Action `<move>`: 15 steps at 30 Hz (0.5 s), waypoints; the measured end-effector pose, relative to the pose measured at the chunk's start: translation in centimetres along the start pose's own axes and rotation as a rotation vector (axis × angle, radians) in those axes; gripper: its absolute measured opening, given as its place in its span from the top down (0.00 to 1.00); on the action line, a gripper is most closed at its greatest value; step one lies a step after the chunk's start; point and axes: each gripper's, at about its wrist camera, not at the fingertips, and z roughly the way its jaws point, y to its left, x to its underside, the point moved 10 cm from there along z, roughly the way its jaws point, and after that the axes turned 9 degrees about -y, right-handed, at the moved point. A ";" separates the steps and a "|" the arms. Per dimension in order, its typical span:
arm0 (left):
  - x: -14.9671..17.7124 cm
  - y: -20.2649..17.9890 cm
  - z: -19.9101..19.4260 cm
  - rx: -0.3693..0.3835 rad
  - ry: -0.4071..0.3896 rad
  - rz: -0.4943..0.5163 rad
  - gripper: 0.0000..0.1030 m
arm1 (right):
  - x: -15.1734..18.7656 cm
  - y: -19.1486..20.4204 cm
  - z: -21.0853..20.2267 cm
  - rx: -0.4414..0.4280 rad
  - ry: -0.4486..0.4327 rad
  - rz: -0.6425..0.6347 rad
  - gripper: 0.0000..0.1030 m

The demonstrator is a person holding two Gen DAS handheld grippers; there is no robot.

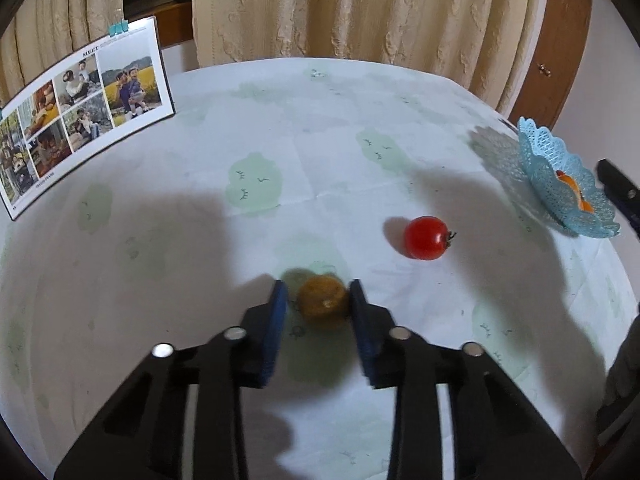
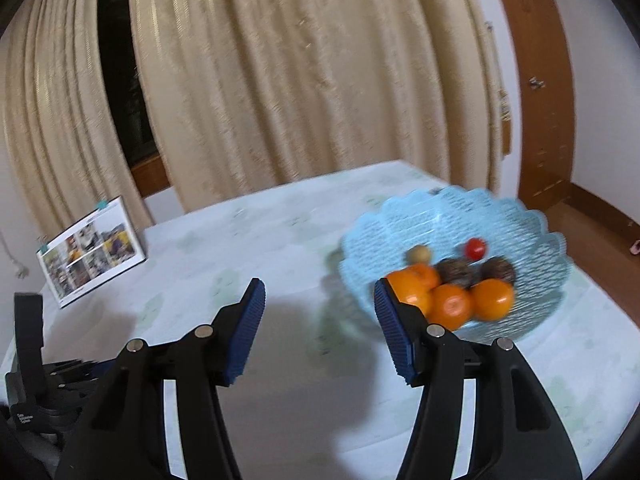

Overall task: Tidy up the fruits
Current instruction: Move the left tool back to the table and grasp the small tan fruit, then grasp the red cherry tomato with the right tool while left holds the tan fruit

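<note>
1. The left gripper (image 1: 319,300) pinches the small yellow-brown fruit (image 1: 322,301) on the table (image 1: 320,128); it seems seated, though blurred.
2. Lift straight, clearing the cherry tomato (image 1: 425,237).
3. The right gripper (image 2: 320,316) hangs half-open and empty beside the blue basket (image 2: 440,216); keep it aside.

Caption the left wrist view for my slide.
Left gripper shut on a small yellow fruit; red tomato waits beside the basket.

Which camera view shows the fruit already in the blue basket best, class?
The right wrist view: it looks down into the blue basket, showing oranges, dark round fruits and a small tomato. The left wrist view sees the basket edge-on at the right edge, with only slivers of orange.
</note>
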 end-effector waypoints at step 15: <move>-2.5 2.2 -3.4 -0.064 -0.096 -0.031 0.75 | 5.0 9.8 3.2 -0.221 0.213 -0.175 0.43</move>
